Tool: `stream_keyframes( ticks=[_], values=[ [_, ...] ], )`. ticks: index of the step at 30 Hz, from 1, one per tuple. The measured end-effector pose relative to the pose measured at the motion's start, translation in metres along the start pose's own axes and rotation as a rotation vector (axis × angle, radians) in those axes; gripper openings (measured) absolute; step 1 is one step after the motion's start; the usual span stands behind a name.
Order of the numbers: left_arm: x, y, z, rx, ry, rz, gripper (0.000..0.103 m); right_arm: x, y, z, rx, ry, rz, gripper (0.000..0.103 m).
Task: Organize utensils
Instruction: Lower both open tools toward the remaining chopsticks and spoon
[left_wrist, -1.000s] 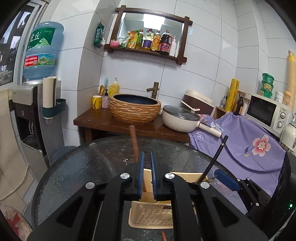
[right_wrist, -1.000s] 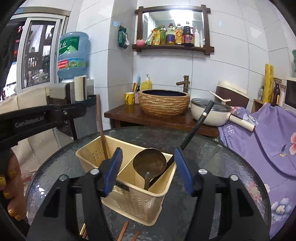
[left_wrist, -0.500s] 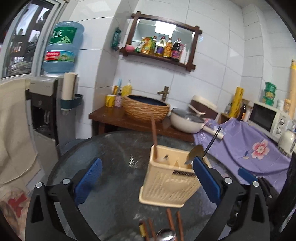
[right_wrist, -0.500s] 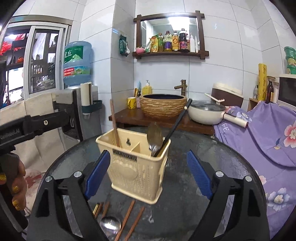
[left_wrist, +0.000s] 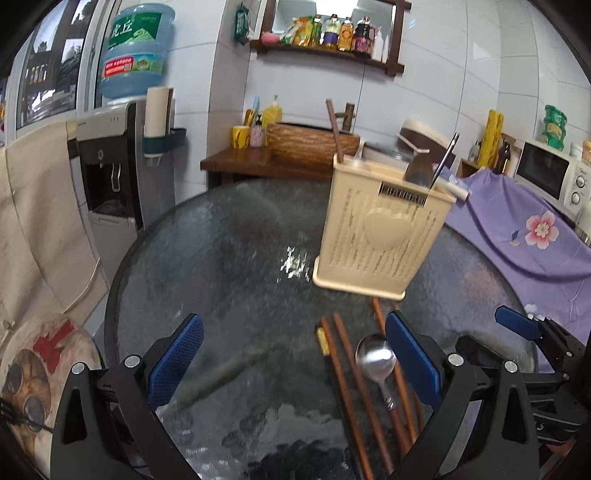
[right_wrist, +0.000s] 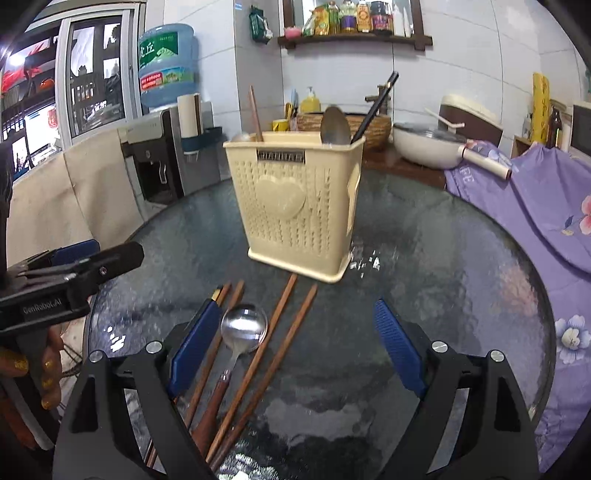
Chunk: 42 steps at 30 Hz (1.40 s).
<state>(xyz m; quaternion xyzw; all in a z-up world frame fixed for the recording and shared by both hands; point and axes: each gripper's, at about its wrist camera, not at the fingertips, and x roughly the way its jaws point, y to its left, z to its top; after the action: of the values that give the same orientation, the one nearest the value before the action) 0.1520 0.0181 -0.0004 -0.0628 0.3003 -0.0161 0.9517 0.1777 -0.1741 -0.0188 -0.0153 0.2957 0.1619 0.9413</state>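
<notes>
Both my claws, left (left_wrist: 293, 360) & right (right_wrist: 295, 343), gape wide, empty, low over worktop (right_wrist: 443, 258) w/ spoon (right_wrist: 243, 326), chopsticks (right_wrist: 284, 314).

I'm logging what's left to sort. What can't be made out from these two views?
- Chopsticks: near ends hidden under the right hand-held gripper and cut by the lower edge; exact count unclear.
- Spoon: handle end hidden behind the left hand-held gripper.
- Utensil holder: contents below the rim hidden by its walls in both views; left view motion-blurred.
</notes>
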Motion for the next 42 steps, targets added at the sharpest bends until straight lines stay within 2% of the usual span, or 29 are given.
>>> stream_keyframes(
  ticks=[6, 14, 17, 19, 21, 23, 29, 31, 35, 38, 42],
  values=[
    [0.012, 0.003, -0.026, 0.001, 0.072, 0.024, 0.097, 0.006, 0.002, -0.019, 0.003, 0.056, 0.011, 0.085],
    [0.012, 0.006, -0.045, 0.008, 0.115, 0.042, 0.096, 0.014, 0.014, -0.036, -0.023, 0.124, 0.001, 0.085],
    [0.015, 0.008, -0.05, 0.002, 0.141, 0.027, 0.091, 0.018, 0.016, -0.042, -0.025, 0.15, -0.003, 0.085],
    [0.018, 0.009, -0.053, -0.007, 0.162, 0.02, 0.082, 0.021, 0.017, -0.046, -0.026, 0.166, -0.008, 0.084],
    [0.021, 0.009, -0.055, -0.013, 0.179, 0.011, 0.076, 0.025, 0.019, -0.048, -0.028, 0.184, -0.01, 0.082],
    [0.023, 0.006, -0.057, -0.004, 0.19, 0.0, 0.072, 0.03, 0.02, -0.05, -0.033, 0.203, -0.03, 0.071],
    [0.029, -0.004, -0.058, 0.02, 0.215, -0.032, 0.061, 0.04, 0.012, -0.049, 0.006, 0.25, -0.042, 0.059],
    [0.032, -0.008, -0.058, 0.026, 0.224, -0.041, 0.056, 0.045, 0.011, -0.046, 0.014, 0.265, -0.044, 0.056],
    [0.037, -0.016, -0.057, 0.037, 0.237, -0.06, 0.056, 0.054, 0.01, -0.039, 0.042, 0.289, -0.028, 0.054],
    [0.04, -0.021, -0.058, 0.06, 0.243, -0.056, 0.053, 0.06, 0.013, -0.037, 0.031, 0.3, -0.05, 0.05],
    [0.041, -0.022, -0.059, 0.06, 0.249, -0.056, 0.051, 0.061, 0.016, -0.038, 0.006, 0.307, -0.063, 0.049]
  ],
)
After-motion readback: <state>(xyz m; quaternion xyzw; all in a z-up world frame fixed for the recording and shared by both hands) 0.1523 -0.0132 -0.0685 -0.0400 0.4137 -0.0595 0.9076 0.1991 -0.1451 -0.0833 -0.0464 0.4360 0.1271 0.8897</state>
